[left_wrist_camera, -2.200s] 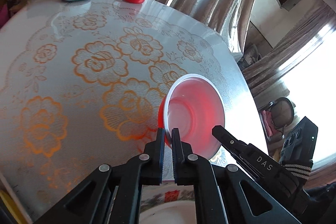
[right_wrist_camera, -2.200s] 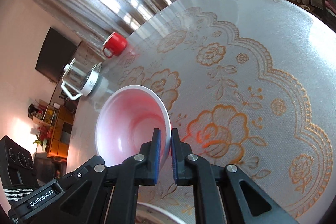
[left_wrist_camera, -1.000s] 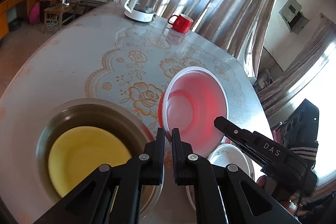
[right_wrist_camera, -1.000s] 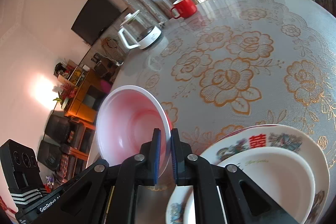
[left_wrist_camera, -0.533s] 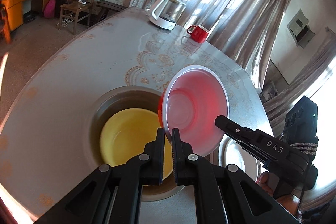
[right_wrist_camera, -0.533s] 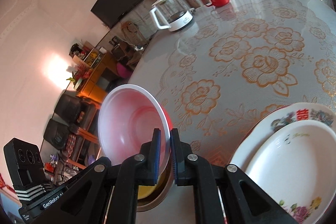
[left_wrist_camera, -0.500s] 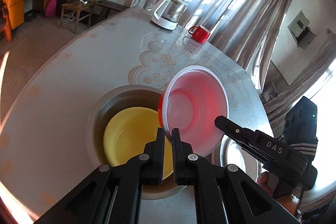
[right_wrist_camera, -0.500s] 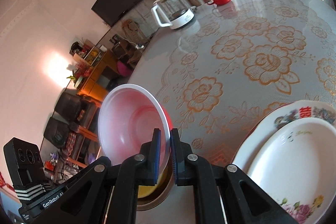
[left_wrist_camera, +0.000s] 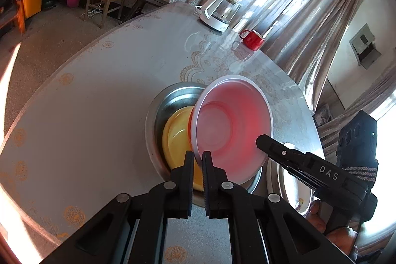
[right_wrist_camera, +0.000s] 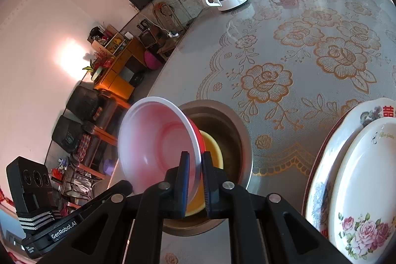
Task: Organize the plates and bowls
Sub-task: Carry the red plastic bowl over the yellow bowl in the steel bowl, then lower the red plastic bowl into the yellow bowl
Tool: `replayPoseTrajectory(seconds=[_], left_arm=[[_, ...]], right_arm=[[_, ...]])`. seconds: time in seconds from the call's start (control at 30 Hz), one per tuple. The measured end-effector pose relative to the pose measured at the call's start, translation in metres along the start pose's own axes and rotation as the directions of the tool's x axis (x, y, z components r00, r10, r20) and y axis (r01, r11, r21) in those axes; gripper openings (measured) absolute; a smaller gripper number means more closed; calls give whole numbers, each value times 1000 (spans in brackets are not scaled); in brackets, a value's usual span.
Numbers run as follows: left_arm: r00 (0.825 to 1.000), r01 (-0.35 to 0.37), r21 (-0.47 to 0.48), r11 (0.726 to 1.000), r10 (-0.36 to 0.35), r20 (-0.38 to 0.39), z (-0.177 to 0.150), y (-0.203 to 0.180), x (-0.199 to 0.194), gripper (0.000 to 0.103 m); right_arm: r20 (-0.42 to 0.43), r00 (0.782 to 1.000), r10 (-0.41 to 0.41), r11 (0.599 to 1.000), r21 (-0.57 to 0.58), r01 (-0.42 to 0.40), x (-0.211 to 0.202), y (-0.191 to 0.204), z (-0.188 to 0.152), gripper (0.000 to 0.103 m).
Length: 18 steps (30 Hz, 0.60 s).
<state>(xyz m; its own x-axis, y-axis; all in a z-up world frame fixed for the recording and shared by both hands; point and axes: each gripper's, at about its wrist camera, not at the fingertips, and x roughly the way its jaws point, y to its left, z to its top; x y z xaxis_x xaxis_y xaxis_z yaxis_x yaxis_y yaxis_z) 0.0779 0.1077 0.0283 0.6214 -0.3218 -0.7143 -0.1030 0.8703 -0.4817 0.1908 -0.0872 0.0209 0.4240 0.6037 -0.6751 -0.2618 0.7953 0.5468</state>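
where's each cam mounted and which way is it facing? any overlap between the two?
Left wrist: on the left gripper, looking down along its fingers at the red bowl over the metal basin; right gripper shows.
Right wrist: on the right gripper, facing the same bowl; stacked plates alongside.
Shared: bowl, basin, yellow bowl, kettle, mug.

3 bowls: red bowl [left_wrist_camera: 232, 125], yellow bowl [left_wrist_camera: 177, 137], steel bowl [left_wrist_camera: 170, 100]. 2 stacked plates [right_wrist_camera: 346, 165]. 1 red mug [left_wrist_camera: 251, 38], 1 kettle [left_wrist_camera: 219, 11]. 2 grippers.
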Motion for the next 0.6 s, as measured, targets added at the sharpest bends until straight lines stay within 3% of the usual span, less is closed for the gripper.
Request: replayPoseTrajectory(seconds=[0.3, 0.4, 0.6], left_arm=[[999, -28, -14, 1000, 27, -34, -6, 9, 10, 7], [998, -53, 9, 999, 53, -14, -8, 7, 11, 7], [996, -88, 57, 994, 88, 10, -12, 2, 13, 7]], right_arm=[[-41, 999, -18, 1000, -1, 18, 10, 0, -8, 12], [-55, 998, -29, 1000, -3, 29, 14, 1, -11, 20], [-46, 998, -43, 998, -41, 41, 15, 6, -15, 20]])
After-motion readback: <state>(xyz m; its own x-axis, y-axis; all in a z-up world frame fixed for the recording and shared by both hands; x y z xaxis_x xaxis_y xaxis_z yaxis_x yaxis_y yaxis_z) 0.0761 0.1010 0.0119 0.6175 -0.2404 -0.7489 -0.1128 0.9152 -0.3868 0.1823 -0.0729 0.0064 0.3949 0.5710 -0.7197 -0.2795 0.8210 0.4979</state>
